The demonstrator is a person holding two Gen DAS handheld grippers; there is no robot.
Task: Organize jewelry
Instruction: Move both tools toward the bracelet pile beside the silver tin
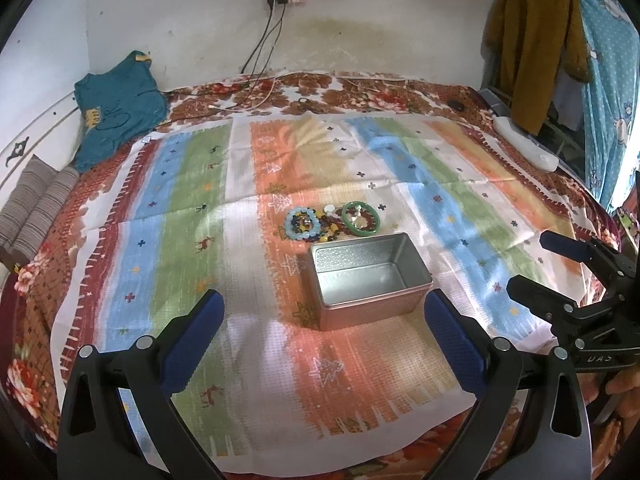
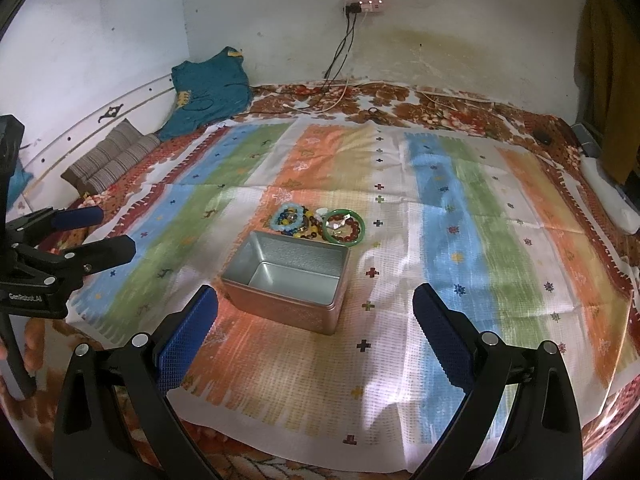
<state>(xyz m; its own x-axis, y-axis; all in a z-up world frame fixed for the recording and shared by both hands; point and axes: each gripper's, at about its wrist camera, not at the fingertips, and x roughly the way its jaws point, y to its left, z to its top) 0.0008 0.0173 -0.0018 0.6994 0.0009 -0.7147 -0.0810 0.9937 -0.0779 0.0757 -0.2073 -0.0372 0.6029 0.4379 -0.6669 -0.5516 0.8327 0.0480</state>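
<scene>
Jewelry (image 1: 332, 222) untouched, both jaws wide, empty.

I see a bed (image 1: 48, 264) covered by a brown floral blanket (image 1: 400, 92), with a striped cloth (image 1: 256, 184) in blue, green, orange and white spread flat over most of it. Near the cloth's middle stands an open metal tin (image 1: 370, 280), empty inside. Just behind it lies a cluster of bracelets (image 1: 320, 226), with a green bangle (image 1: 360, 218) on its right side. At the far left corner lie a teal garment (image 1: 120, 108) and a striped cushion (image 1: 36, 200); cables (image 1: 256, 96) trail along the far edge.
</scene>
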